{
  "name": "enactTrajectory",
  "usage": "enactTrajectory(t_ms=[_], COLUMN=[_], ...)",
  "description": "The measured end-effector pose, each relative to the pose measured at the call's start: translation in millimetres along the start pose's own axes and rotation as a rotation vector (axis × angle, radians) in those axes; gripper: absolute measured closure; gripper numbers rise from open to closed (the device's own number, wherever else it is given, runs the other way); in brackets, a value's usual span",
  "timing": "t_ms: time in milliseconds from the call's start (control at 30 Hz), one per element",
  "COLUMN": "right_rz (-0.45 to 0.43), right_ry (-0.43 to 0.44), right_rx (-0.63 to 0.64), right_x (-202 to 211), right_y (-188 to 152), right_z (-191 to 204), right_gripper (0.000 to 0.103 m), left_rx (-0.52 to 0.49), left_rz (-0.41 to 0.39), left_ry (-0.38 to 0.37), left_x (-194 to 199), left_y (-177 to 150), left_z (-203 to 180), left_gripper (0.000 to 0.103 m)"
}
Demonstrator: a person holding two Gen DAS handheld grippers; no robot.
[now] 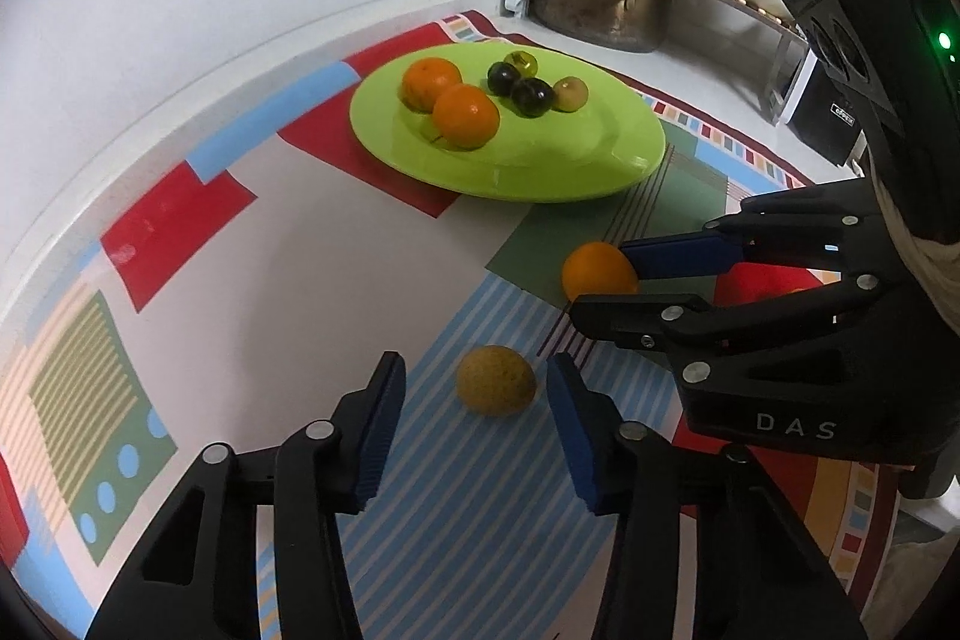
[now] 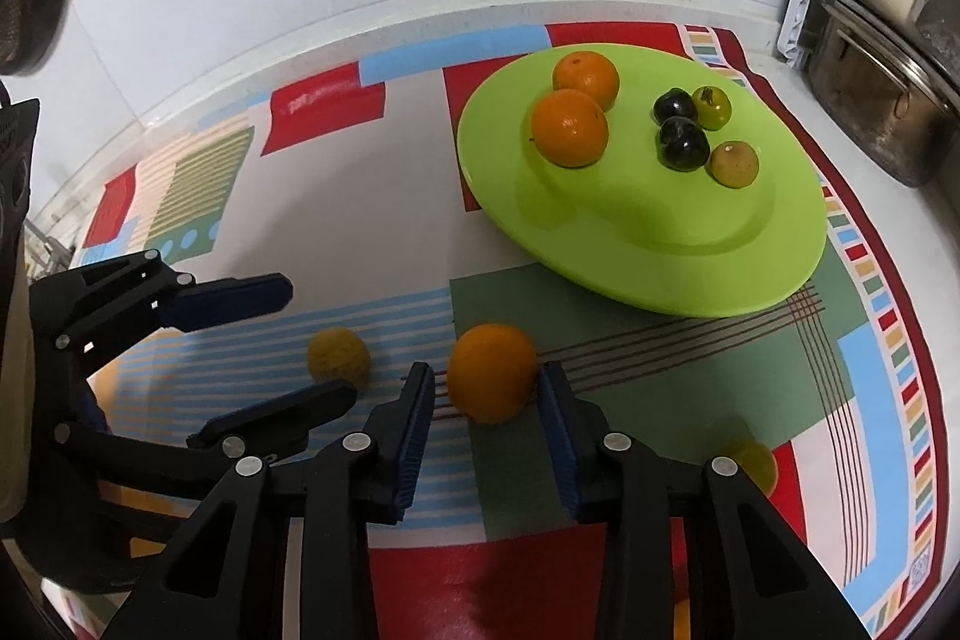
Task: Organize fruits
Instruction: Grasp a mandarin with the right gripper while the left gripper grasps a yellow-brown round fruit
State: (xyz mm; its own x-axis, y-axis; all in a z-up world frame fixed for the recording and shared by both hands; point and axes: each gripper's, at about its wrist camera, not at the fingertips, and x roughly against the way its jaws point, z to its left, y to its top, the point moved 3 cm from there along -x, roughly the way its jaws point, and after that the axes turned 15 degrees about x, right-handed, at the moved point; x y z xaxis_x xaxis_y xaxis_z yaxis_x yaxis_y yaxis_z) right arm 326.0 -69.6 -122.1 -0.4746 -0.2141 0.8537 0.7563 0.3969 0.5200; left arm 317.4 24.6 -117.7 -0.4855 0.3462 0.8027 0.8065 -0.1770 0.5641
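Left wrist view: left tool [image 1: 474, 388] angled downward, pads apart around a dull yellow round fruit [image 1: 495, 379], untouched; right tool [image 2: 487, 385] clamps a round orange [image 2: 492, 370] near the lime-green plate [image 2: 690, 274].

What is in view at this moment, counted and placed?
plate: one, lime green, on the mat's far part.
oranges on plate: two, orange, touching, on its left part.
dark plums: two, near-black, mid-plate.
greenish fruits: two, olive-yellow, beside the plums.
loose orange: one, orange, on the mat between the right pads.
yellowish fruit: one, dull yellow, speckled, on the blue stripes between the left pads.
mat: one, multicoloured.
pots on rack: steel and cream, far right corner.
left hand-held gripper: black, blue pads, not touching the fruit.
right hand-held gripper: black, blue pads, contact unclear.
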Motion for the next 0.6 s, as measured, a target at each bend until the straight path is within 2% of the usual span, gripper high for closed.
enactTrajectory(t_ms=[267,600], right_rz=[0.011,-0.017], right_ry=[0.02,0.019], right_rx=[-0.006,-0.017], right_x=[-8,3], right_y=[-1,-3], right_z=[-1,-2], right_gripper=[0.07,0.071], left_rx=[0.015,0.034], left_rz=[0.033,0.003], left_ry=[-0.029,-0.012], left_x=[-7,7], left_y=[-2,-1], left_z=[-1,-6], left_gripper=[0.074,0.074])
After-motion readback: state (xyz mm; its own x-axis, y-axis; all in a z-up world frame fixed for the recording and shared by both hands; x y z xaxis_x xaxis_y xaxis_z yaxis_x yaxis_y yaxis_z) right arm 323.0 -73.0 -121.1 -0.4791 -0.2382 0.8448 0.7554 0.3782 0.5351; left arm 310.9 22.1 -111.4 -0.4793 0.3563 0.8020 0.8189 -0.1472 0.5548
